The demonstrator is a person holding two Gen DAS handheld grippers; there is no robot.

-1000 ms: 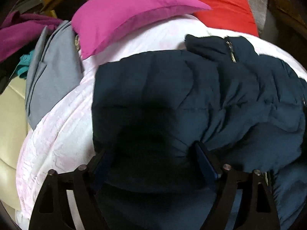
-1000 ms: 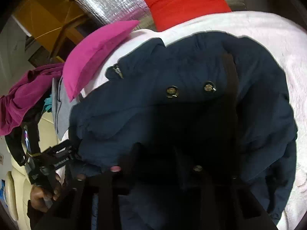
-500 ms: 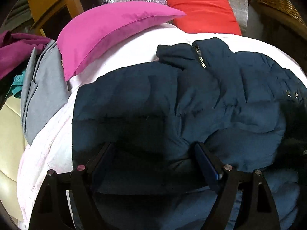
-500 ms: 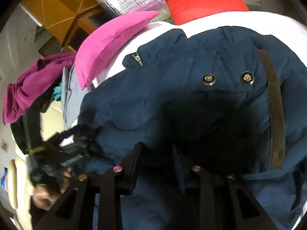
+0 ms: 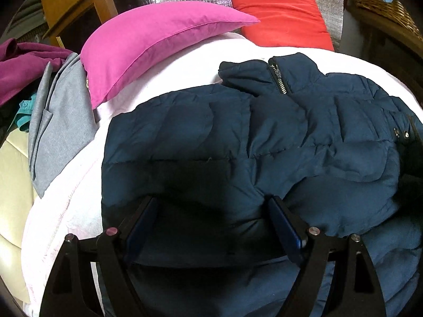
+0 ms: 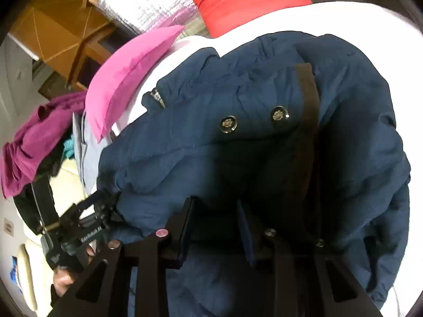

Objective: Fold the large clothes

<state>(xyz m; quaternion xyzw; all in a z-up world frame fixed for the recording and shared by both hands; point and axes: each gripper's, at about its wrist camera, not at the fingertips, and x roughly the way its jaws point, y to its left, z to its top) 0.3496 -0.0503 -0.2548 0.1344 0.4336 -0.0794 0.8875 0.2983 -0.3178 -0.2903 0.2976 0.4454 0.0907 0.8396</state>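
A navy puffer jacket [image 5: 238, 132] lies spread on a white sheet [image 5: 66, 211], its zipped collar [image 5: 277, 79] at the far side. My left gripper [image 5: 211, 198] stands wide at the jacket's near left part. A thick fold is bunched between its pads, and creases run out from the right pad [image 5: 280, 219]. My right gripper [image 6: 215, 202] is shut on a dark fold of the jacket [image 6: 211, 158], just below two metal snaps [image 6: 228, 124]. The right wrist view also shows the left gripper [image 6: 108, 200] at the jacket's left edge, with a hand behind it.
A magenta pillow [image 5: 158, 39] and a red cushion [image 5: 280, 13] lie beyond the jacket against a silver foil backing. A grey garment [image 5: 58, 121] and purple cloth [image 5: 23, 71] sit at the left. A wooden cabinet [image 5: 79, 0] stands far left and a wicker basket [image 5: 383, 5] far right.
The left wrist view has swung right across the jacket, so the collar slid left and the snaps came into view. The right gripper's fold shifted right, then back. Both grips look the same.
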